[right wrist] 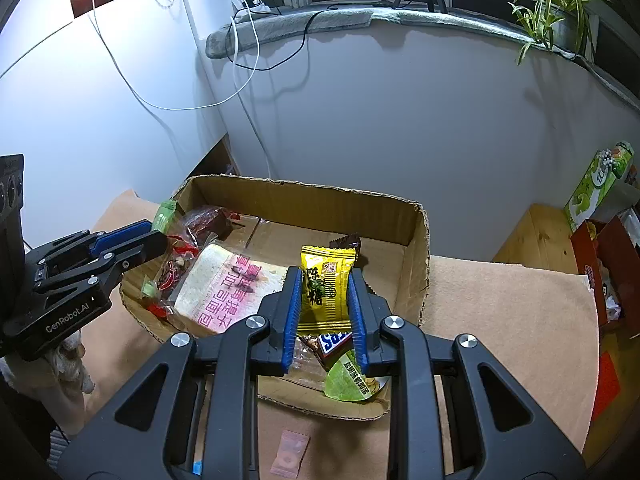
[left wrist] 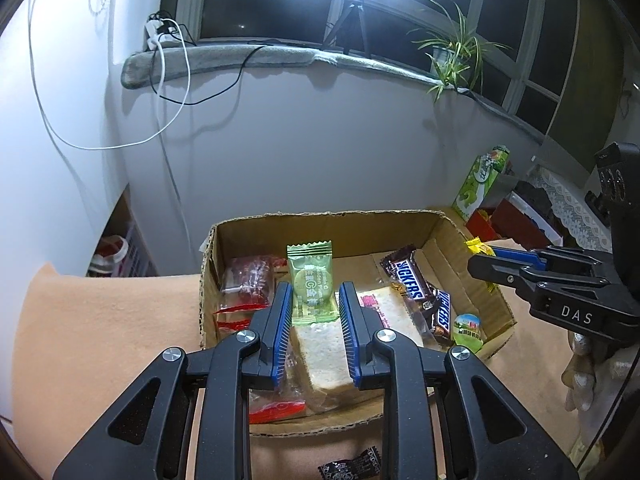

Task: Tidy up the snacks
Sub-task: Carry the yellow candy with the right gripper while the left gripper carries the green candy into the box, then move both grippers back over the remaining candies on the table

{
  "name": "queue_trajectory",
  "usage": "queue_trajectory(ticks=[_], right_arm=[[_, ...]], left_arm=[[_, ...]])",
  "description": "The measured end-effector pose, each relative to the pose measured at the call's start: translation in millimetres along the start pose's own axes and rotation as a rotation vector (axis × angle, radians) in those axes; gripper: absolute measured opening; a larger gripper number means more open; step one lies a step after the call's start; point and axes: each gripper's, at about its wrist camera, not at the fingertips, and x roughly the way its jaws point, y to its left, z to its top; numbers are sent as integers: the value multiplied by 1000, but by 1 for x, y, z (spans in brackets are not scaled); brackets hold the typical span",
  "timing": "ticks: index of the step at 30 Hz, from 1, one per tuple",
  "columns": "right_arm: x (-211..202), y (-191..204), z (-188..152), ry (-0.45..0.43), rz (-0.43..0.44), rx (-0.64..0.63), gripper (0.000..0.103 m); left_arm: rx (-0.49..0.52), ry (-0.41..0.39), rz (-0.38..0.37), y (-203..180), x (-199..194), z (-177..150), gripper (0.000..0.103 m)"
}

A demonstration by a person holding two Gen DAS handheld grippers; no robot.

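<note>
Both tongs over the cardboard box (left wrist: 224, 236), each with a snack between its pads.
Left gripper (left wrist: 312, 294) clenched on green plum candy (left wrist: 310, 284); right gripper (right wrist: 325, 280) has yellow candy (right wrist: 326, 284) between its pads, grip unclear. Box sits on tan cloth-covered table (left wrist: 100, 320), white wall and dark window (left wrist: 268, 12) far. Inside: two "SNICKERS" bars (left wrist: 408, 280), wrapped bread slice (right wrist: 232, 292). Grippers marked "DAS", "GenRobot.AI".

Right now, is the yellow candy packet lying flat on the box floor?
No, the yellow candy packet stands between the right gripper fingers, above the cardboard box.
</note>
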Motion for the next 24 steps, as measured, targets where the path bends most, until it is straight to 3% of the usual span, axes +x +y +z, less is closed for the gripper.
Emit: queue_trajectory(ticks=[1,2,3,5,11,24], right_arm=[[-1,1,0,-4,-4,-1,41],[-2,1,0,-10,-8,-2,59],[-5,2,-1,-23,-12,-8,69],[-10,3,0,-33,-20,-18,72],[-23,7,-2,-53,-32,-31,80],[-63,22,-32,-78,-7,-58,81]], left_arm=[[-1,4,1,0,0,0,23],[0,7,2,0,1,0,27],[2,10,3,-1,1,1,33],[8,3,9,-2,-1,0,39],[10,-8,13,-3,-7,0,39],[-1,-39,11,1,-40,-12,39]])
